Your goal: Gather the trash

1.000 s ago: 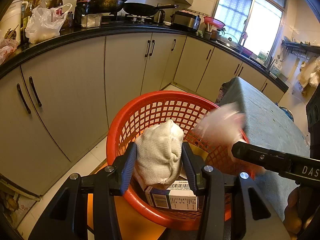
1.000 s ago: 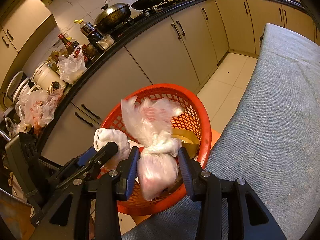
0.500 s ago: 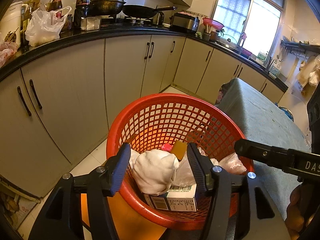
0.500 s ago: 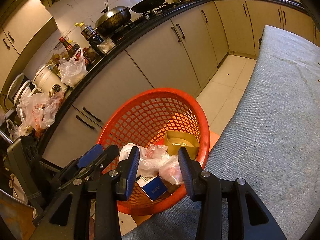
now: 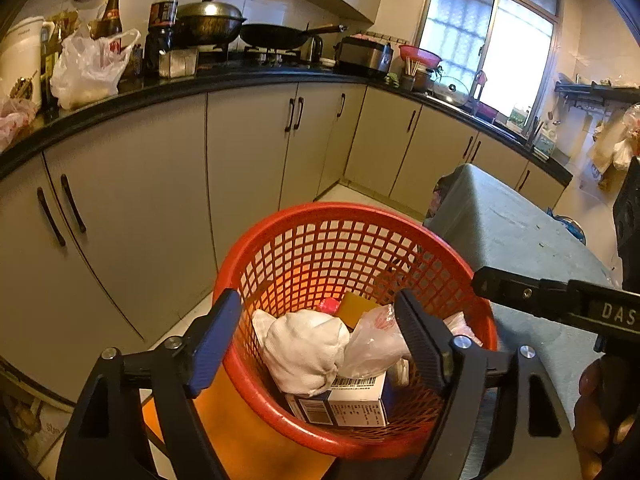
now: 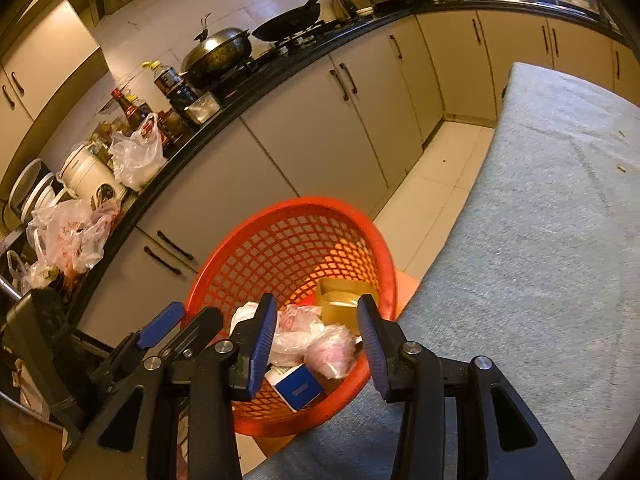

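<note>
A red mesh basket (image 5: pixel 352 216) (image 6: pixel 288 204) stands beside the table, just below both grippers. In it lie a white cloth wad (image 5: pixel 304 348) (image 6: pixel 244 312), a pinkish plastic bag (image 5: pixel 376 340) (image 6: pixel 320 344), a white and blue box (image 5: pixel 348 400) (image 6: pixel 298 390) and a yellow box (image 5: pixel 356 308) (image 6: pixel 340 304). My left gripper (image 5: pixel 320 340) hangs over the basket's near rim; its jaws are opening, with nothing between them. Over the rim on the table side, my right gripper (image 6: pixel 316 332) stands open and holds nothing.
A grey cloth-covered table (image 5: pixel 500 220) (image 6: pixel 540 240) runs along the right. The basket rests on an orange stool (image 5: pixel 224 420). Beige cabinets (image 5: pixel 140 208) under a black counter with pots, bottles and plastic bags line the far side, with tiled floor (image 6: pixel 432 184) between.
The left gripper let go of the white cloth wad and the right let go of the plastic bag; both dropped into the basket. The left jaws have spread wider.
</note>
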### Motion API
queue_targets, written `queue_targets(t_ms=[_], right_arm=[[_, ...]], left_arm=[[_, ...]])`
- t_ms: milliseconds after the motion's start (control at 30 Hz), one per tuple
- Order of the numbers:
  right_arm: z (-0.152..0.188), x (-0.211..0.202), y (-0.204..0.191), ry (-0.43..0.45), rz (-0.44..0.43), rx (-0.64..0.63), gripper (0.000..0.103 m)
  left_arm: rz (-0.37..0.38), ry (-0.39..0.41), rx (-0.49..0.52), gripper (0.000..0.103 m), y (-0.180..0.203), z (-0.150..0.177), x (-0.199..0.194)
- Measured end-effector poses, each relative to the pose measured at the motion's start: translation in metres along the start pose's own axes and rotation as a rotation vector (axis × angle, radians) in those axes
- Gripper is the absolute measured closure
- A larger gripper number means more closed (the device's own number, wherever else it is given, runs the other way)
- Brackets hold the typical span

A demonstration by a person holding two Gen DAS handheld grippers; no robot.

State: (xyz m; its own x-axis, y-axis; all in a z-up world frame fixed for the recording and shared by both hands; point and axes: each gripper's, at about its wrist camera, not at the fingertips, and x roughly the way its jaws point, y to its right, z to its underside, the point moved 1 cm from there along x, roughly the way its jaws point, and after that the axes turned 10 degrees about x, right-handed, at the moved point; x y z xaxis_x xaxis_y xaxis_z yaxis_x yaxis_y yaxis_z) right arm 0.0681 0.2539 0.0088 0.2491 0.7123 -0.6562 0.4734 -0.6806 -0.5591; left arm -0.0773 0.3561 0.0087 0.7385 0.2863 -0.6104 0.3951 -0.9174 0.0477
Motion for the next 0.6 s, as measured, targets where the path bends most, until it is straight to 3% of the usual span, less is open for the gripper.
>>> queue_targets(t_ms=[433, 600], right_arm=[[0.006, -0.059, -0.004, 0.101, 0.057, 0.007, 0.047], [0.029, -0.095, -0.008, 0.165, 0.107, -0.052, 0.036]], left_arm=[[-0.093, 0.109, 0.033, 0.007, -0.011, -0.012, -0.071], [-0.221, 0.091, 0.015, 0.004, -0.011, -0.003, -0.100]])
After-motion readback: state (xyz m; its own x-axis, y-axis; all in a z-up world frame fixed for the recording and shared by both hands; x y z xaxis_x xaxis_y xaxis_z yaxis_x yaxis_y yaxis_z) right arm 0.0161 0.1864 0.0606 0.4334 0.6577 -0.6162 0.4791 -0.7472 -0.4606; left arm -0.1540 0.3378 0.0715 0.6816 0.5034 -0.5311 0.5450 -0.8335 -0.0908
